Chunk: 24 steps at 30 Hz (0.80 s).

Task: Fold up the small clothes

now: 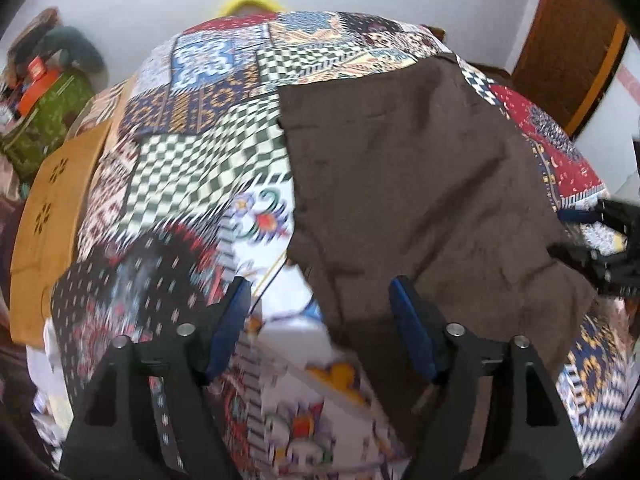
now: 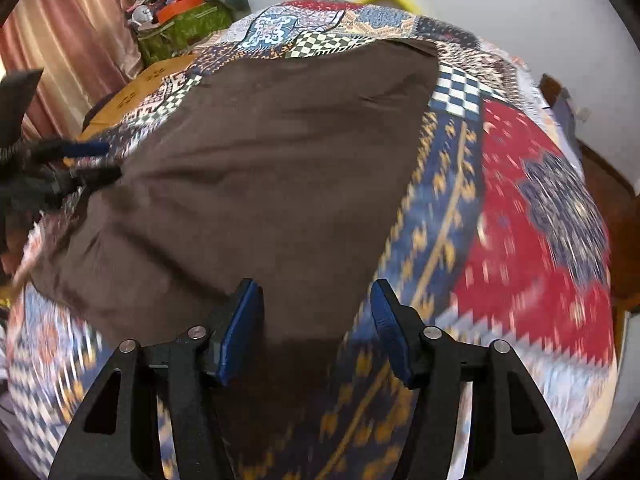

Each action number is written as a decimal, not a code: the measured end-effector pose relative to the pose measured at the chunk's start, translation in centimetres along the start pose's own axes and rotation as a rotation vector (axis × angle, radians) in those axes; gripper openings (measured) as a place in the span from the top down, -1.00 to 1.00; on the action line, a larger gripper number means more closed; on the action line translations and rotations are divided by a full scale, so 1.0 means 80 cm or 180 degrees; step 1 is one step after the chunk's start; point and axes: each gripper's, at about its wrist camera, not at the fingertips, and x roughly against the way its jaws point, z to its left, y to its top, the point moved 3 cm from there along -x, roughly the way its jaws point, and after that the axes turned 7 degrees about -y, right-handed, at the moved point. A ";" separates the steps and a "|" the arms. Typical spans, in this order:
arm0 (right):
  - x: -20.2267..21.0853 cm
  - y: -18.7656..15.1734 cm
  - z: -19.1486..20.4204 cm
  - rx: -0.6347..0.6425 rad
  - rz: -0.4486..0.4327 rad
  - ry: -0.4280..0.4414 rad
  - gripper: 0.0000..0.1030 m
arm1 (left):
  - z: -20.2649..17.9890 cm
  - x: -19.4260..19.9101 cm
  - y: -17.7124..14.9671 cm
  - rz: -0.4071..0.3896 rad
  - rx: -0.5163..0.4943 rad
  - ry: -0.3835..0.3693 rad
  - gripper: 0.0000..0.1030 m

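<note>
The brown garment (image 1: 420,184) is a matte, soft woven cloth w/ shallow creases and a faint seam line near its far end, lying spread flat on the surface (image 1: 192,148), which is covered by a busy patchwork-print cloth: green/white checks, navy w/ gold motifs, red panels, floral bits. In the right wrist view the garment (image 2: 272,168) reads as a broad rounded slab, far edge fairly straight, near edge bunched and darker where it dips toward the camera; long diagonal wrinkles run across it. The left gripper (image 1: 320,292) hovers over the garment's left border, jaws wide apart w/ nothing between them; blue rubbery pads on black angular plastic arms w/ silver pins. One pad sits over the print cloth, the other over brown fabric. The right gripper (image 2: 316,294) is likewise spread open, empty, straddling the garment's near right edge where it meets the navy/gold band. Near parts of both views are motion-blurred. To the left of the surface sits a tan wooden piece (image 1: 52,208) w/ cut-out flower holes, and beyond it a green patterned bag (image 1: 48,116) w/ orange boxes piled on top. Pink curtain (image 2: 72,32) hangs at the far left in the right wrist view.
</note>
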 end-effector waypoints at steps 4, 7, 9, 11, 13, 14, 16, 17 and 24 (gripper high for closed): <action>0.027 -0.020 -0.009 -0.0159 0.0036 0.0027 -0.14 | 0.008 0.035 -0.021 -0.0025 0.0119 0.0054 -0.41; 0.053 -0.025 -0.013 -0.0217 -0.0078 0.0006 -0.16 | 0.006 0.061 -0.033 -0.0086 0.0103 0.0098 -0.41; 0.071 -0.028 -0.011 -0.0233 -0.0177 0.0001 -0.24 | -0.002 0.076 -0.043 -0.0120 0.0068 0.0107 -0.45; 0.080 -0.031 -0.005 -0.0222 -0.0247 0.0022 -0.30 | -0.012 0.086 -0.054 -0.0134 0.0015 0.0154 -0.54; 0.084 -0.035 0.005 -0.0185 -0.0292 0.0053 -0.30 | -0.021 0.091 -0.062 -0.0166 0.0005 0.0108 -0.64; 0.080 -0.038 0.010 -0.0155 -0.0287 0.0061 -0.30 | -0.025 0.091 -0.066 -0.0162 0.0016 0.0077 -0.66; 0.070 -0.040 0.025 -0.0042 -0.0265 0.0036 -0.30 | -0.032 0.090 -0.072 -0.0136 0.0032 0.0000 -0.66; 0.064 -0.039 0.032 0.0043 -0.0258 0.0011 -0.30 | -0.037 0.089 -0.074 -0.0119 0.0030 -0.0020 -0.66; 0.032 -0.036 0.055 0.0271 -0.0227 0.0043 -0.19 | -0.084 0.079 -0.086 -0.0054 -0.0256 -0.0014 -0.67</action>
